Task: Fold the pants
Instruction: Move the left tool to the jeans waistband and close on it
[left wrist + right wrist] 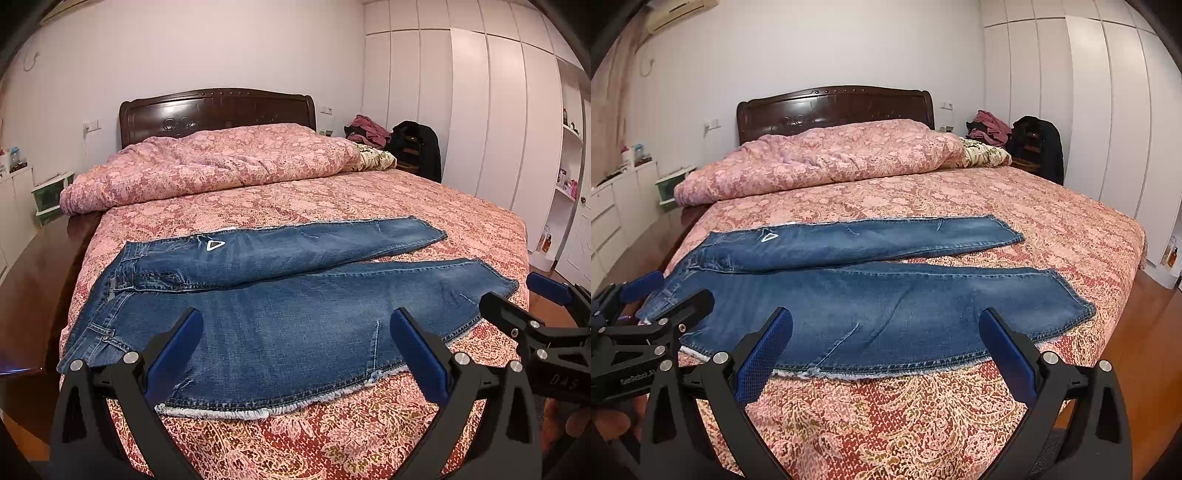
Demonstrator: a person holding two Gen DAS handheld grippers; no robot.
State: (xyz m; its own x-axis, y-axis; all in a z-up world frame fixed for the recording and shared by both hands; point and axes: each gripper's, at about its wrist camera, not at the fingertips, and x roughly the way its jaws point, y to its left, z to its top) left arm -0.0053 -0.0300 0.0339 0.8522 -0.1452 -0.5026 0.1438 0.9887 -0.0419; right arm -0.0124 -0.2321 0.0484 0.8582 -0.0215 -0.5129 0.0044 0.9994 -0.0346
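At the far left of the left wrist view, white cabinets (14,206) are seen against the wall, with a dark wooden bed frame edge (33,280) below them. The bed (332,435), covered by a red and pink patterned spread, fills the middle of both views; a bunched pink quilt (221,162) lies across its upper part in front of the dark carved headboard (218,110). The blue jeans (280,317) are laid flat across the lower middle of the bed, waistband toward the left of the frame and the two legs running to the right, the farther leg marked by a white triangular badge (215,245). The frayed seam edge of the nearer leg lies along the bottom edge of the bed. In the lower centre of the left wrist view the left gripper (295,350) is shown with its blue-padded fingers spread wide, held above the near edge of the jeans and gripping nothing. At the lower right of that view the right gripper (524,295) is seen from the side near the hem of the nearer leg, likewise spread and empty; in the right wrist view its fingers are parted over the jeans (886,306), and the left gripper (670,291) appears at the lower left by the waistband. At the upper right, a pile of clothes (369,129), a dark jacket (417,147) and white wardrobe doors (498,110) are visible.
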